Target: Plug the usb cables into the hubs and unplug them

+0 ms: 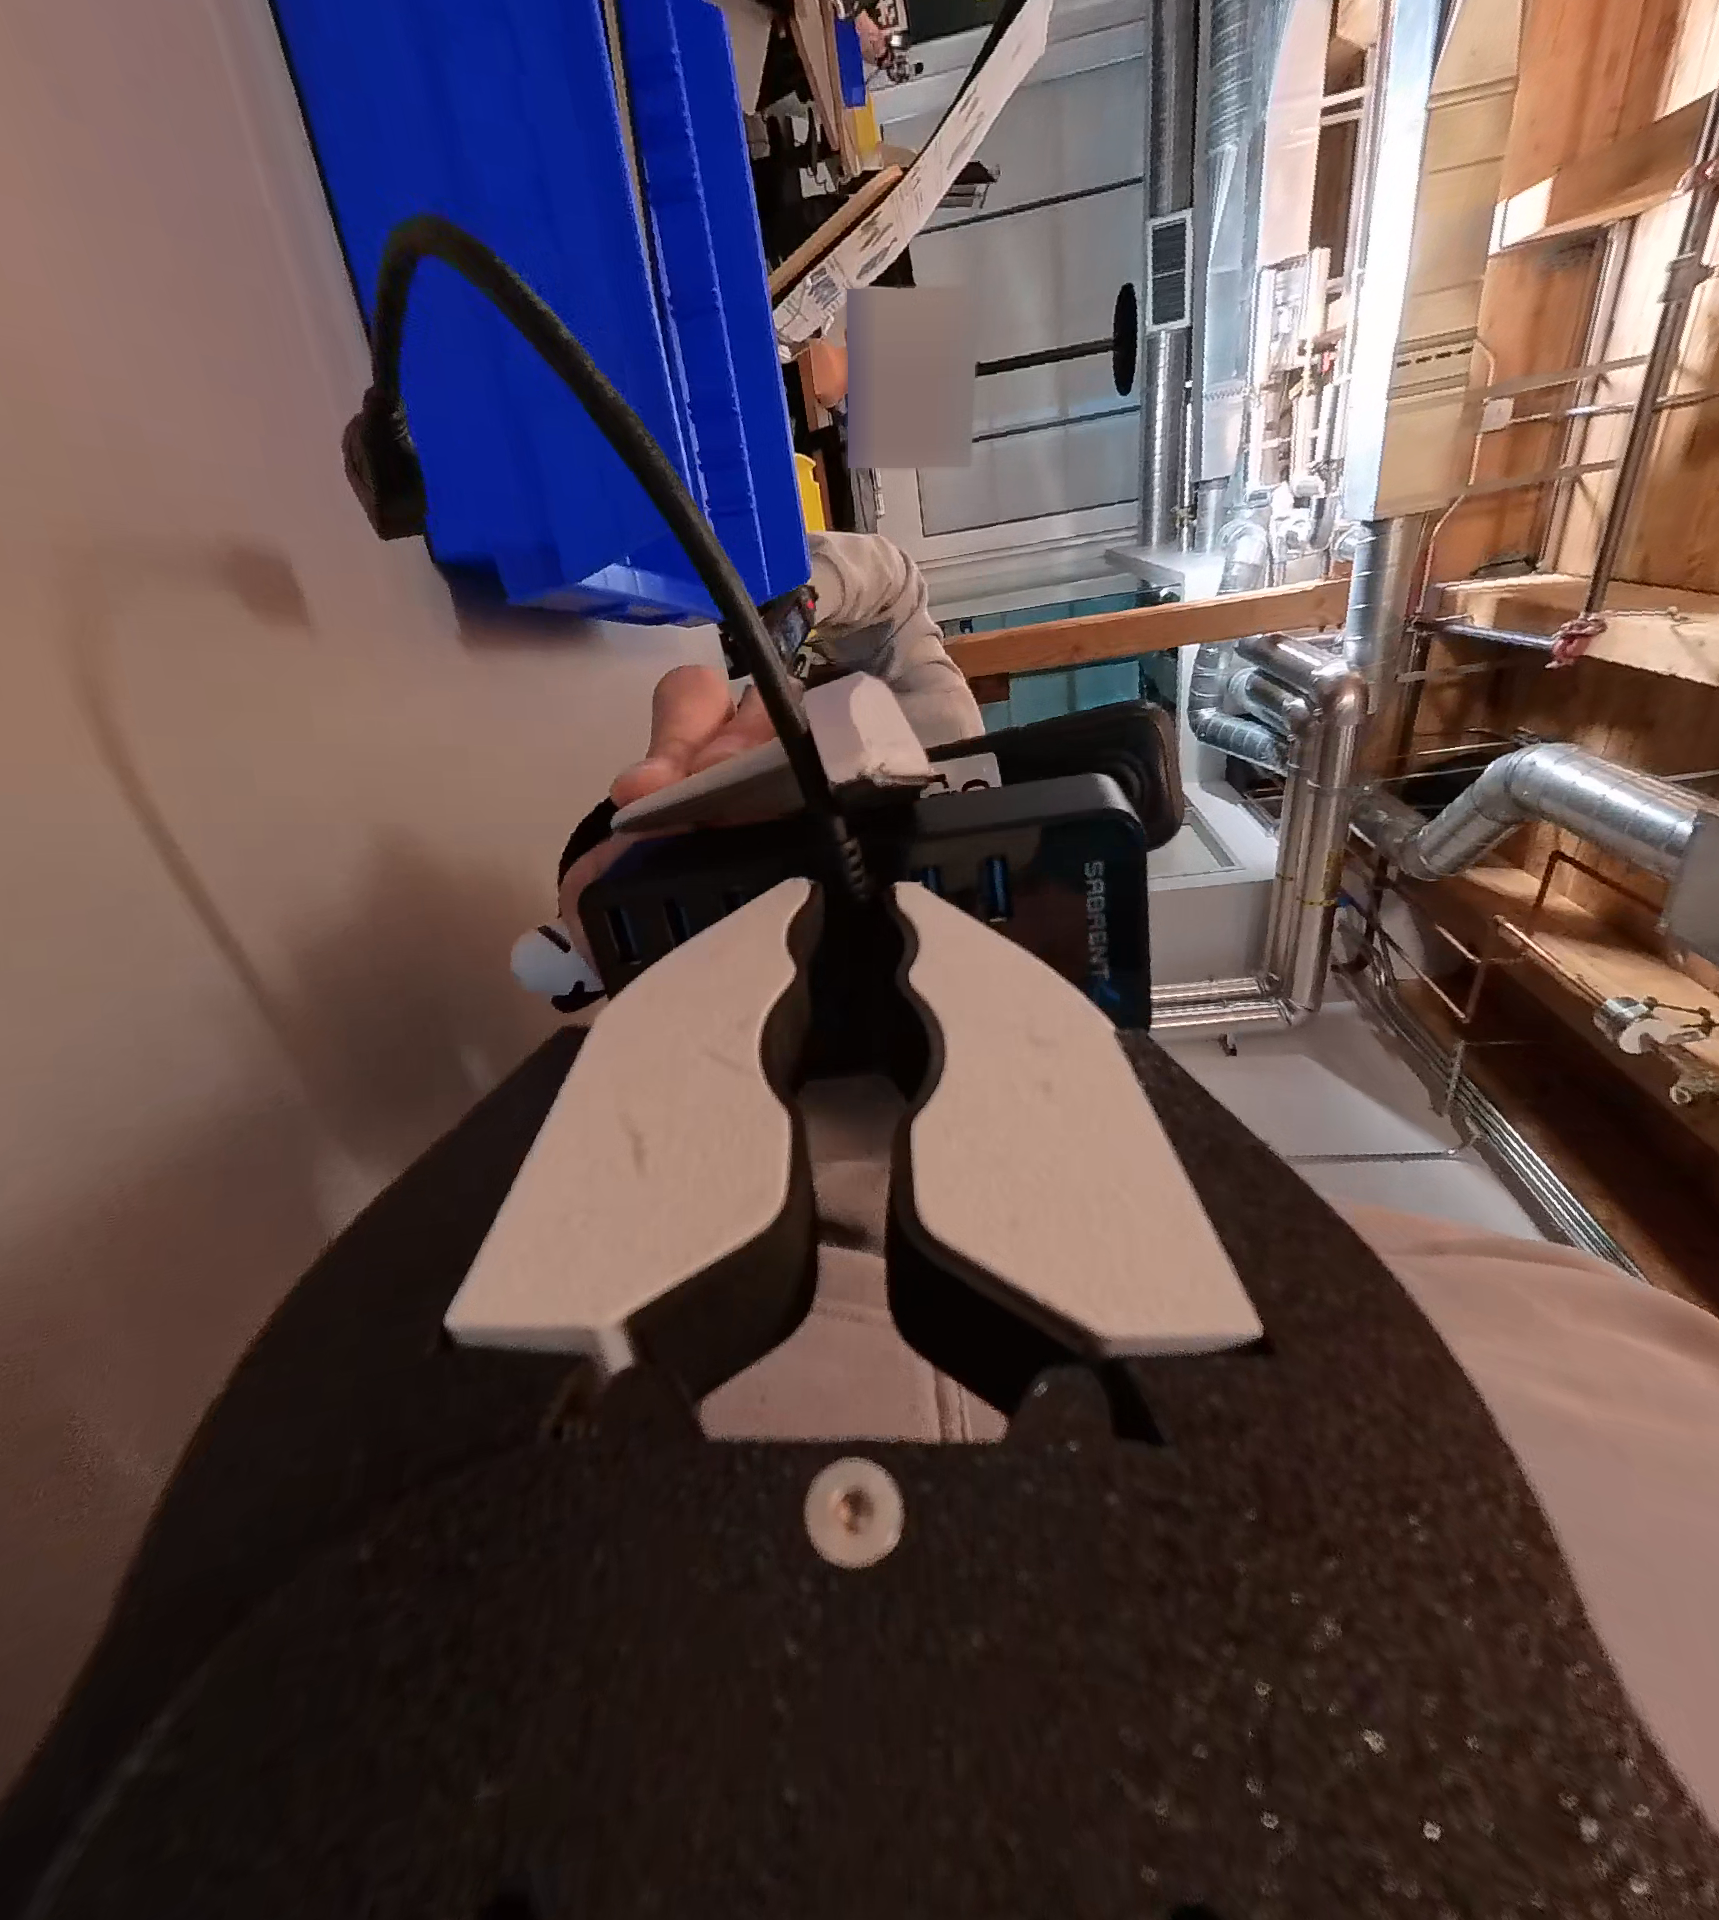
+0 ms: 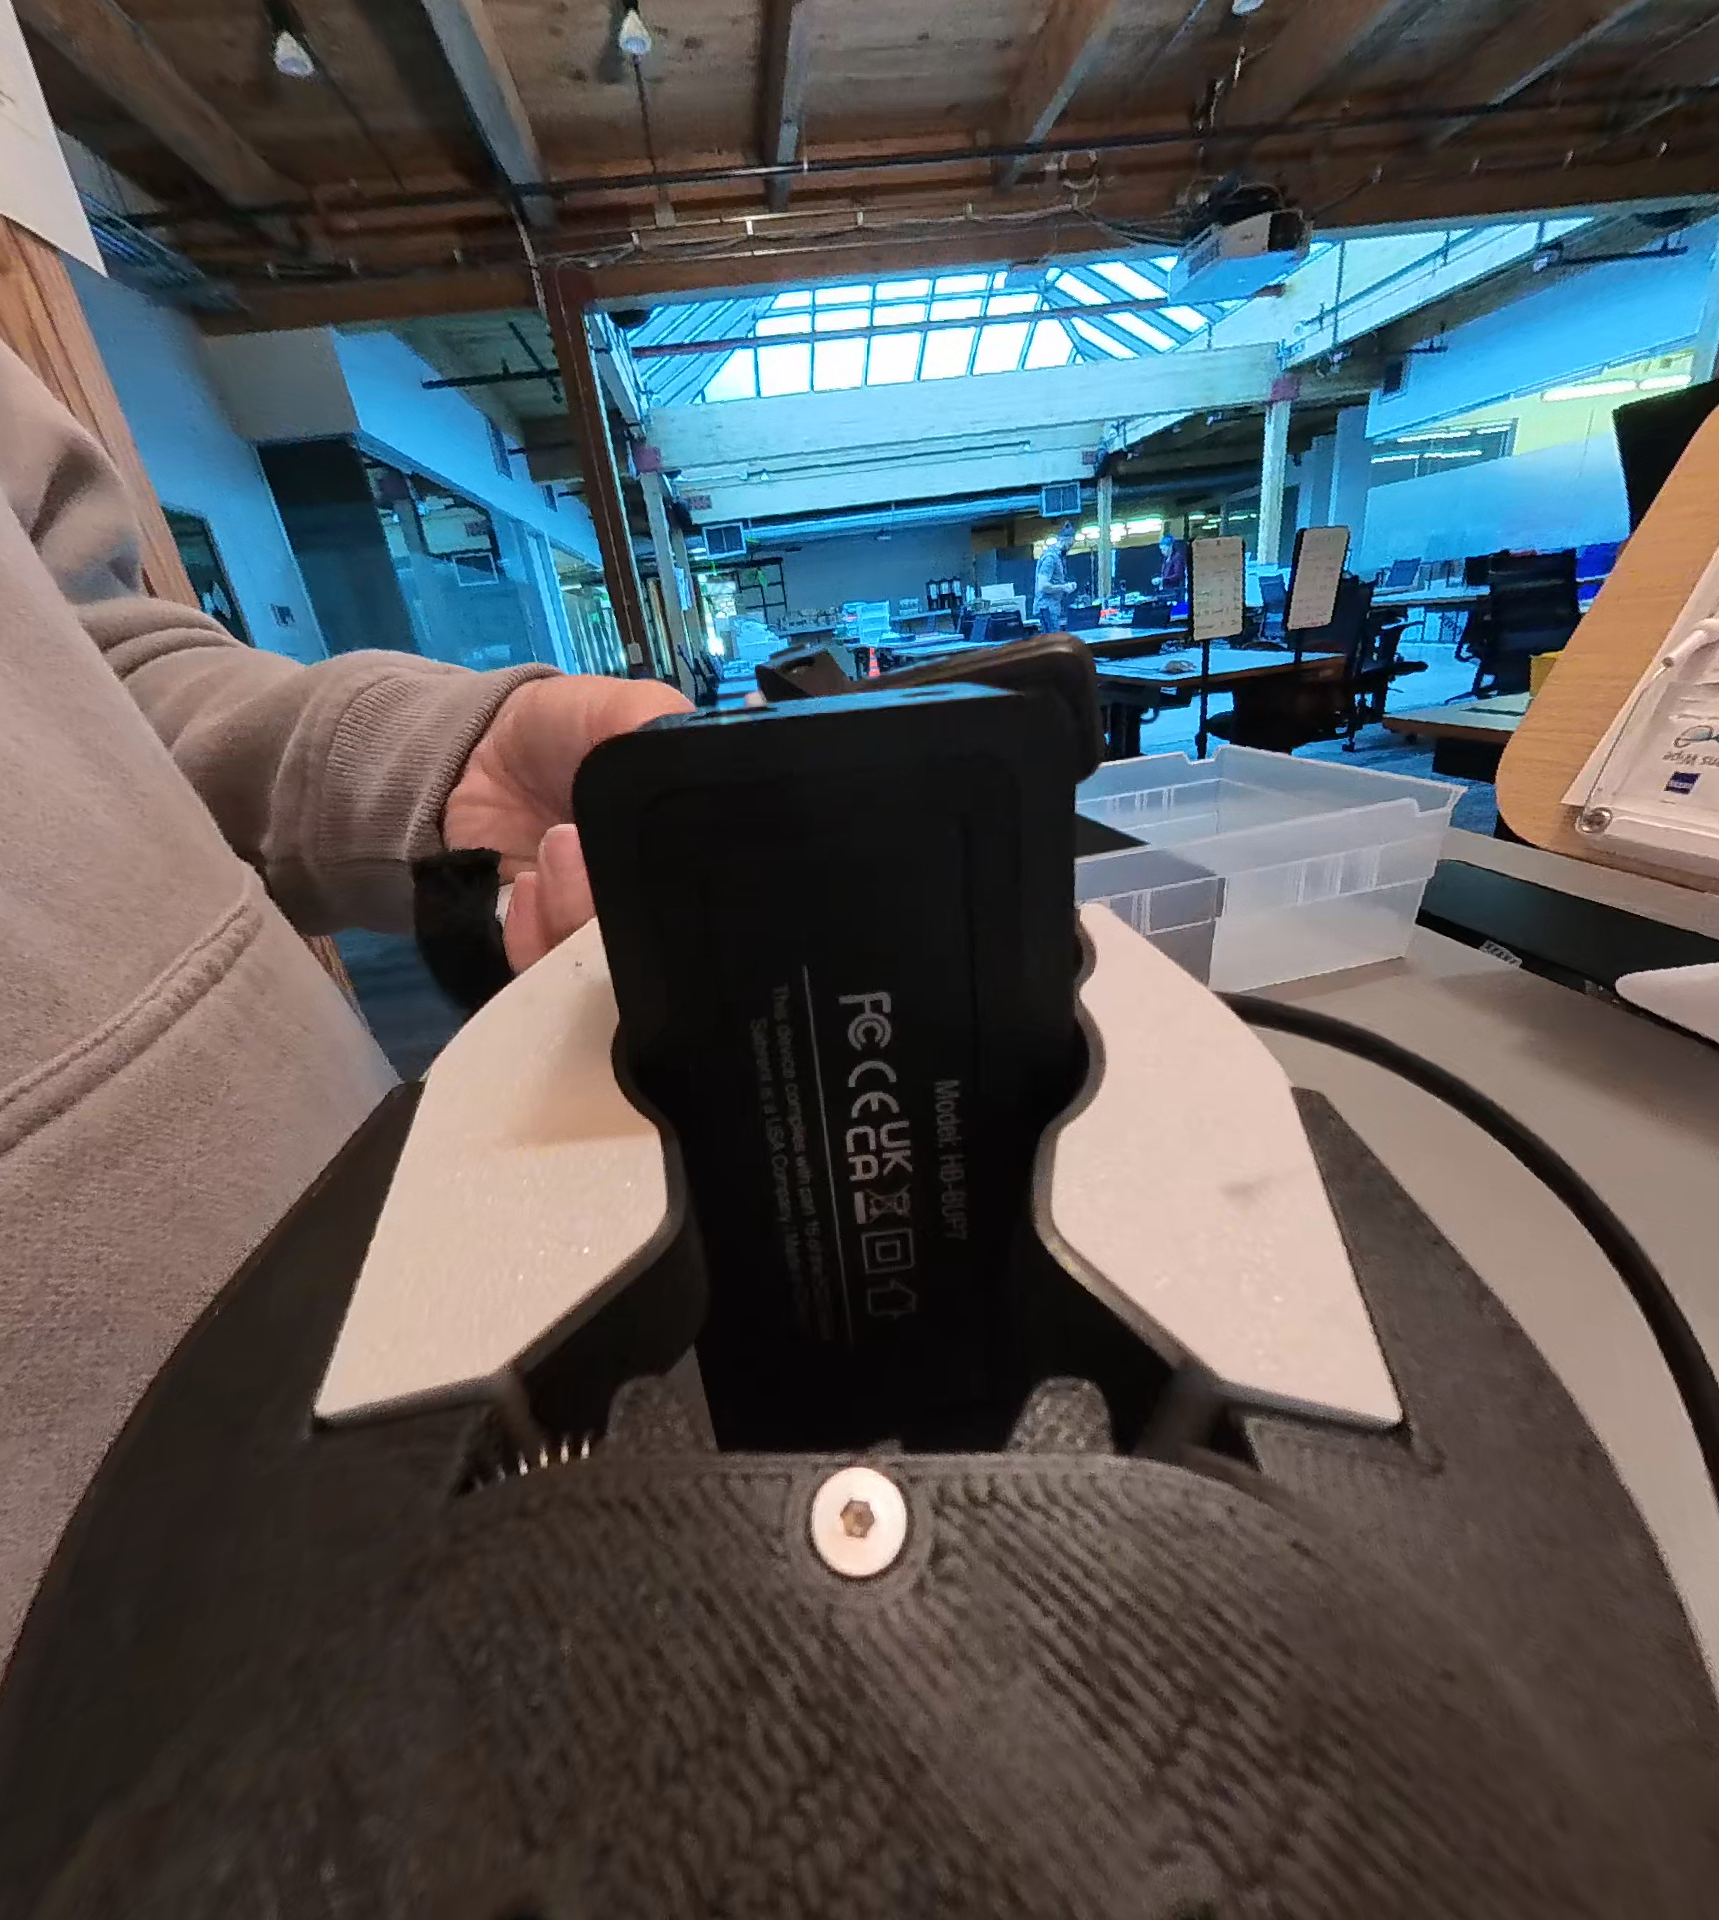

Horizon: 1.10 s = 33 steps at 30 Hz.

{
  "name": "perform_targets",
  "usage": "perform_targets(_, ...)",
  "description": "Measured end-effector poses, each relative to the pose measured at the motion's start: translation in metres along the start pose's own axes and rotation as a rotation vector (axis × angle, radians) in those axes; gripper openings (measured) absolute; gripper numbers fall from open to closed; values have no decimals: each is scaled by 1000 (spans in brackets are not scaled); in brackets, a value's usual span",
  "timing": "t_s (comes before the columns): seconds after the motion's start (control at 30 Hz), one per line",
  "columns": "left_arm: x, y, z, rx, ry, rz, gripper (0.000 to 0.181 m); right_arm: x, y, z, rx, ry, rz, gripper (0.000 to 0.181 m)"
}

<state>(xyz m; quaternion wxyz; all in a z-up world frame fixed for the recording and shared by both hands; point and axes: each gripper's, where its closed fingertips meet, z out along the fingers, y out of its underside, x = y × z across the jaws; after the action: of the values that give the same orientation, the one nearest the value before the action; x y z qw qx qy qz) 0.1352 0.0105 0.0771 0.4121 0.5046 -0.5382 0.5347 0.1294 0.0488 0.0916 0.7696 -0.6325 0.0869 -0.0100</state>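
My left gripper (image 1: 853, 902) is shut on the plug of a black USB cable (image 1: 564, 343). The plug sits at the row of blue ports on the black hub (image 1: 1031, 883); I cannot tell whether it is inserted. The cable arcs up and left to its free connector (image 1: 382, 468). My right gripper (image 2: 844, 945) is shut on the hub (image 2: 834, 1091) and holds it upright in the air, underside toward the camera. One of its white fingers (image 1: 761, 795) shows above the hub in the left wrist view. The left gripper's body (image 2: 938, 665) shows behind the hub's top.
Blue bins (image 1: 543, 312) stand on the pale table (image 1: 107, 831). In the right wrist view, clear plastic bins (image 2: 1270, 852), a wooden board with papers (image 2: 1665, 675) and a black cable (image 2: 1561, 1195) are on the grey table (image 2: 1457, 1091) at the right. A person's hand (image 2: 543, 779) and grey sleeve are at the left.
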Motion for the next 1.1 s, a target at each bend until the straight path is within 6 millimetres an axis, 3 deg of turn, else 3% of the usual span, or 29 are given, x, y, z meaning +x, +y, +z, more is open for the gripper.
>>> perform_targets(0.17,-2,0,-3,-12,6,17,9,1,2,1,6,10,7,72)
perform_targets(0.3,7,-10,-19,31,5,182,11,4,-4,0,29,39,26,72)
perform_targets(0.4,20,-35,-61,131,-82,409,12,6,-1,-10,-13,47,45,73)
perform_targets(0.47,18,-59,-104,205,-261,587,12,7,-2,-19,-21,66,38,73)
perform_targets(0.53,2,-89,-163,273,-545,722,15,8,-5,-27,-4,87,54,72)
perform_targets(0.6,-27,-112,-227,268,-855,777,20,8,-7,-33,9,95,61,72)
perform_targets(0.7,-75,-123,-296,96,-1149,767,28,10,-7,-36,3,108,66,73)
perform_targets(0.8,-120,-113,-319,-160,-1215,660,32,11,-6,-33,-13,100,65,72)
perform_targets(0.93,-159,-108,-321,-388,-1288,582,31,9,-5,-25,-31,80,60,72)
perform_targets(1.0,-167,-114,-332,-412,-1368,531,30,7,-3,-22,-49,70,61,72)
perform_targets(1.1,-170,-125,-363,-257,-1456,304,31,3,-1,-22,-83,74,45,72)
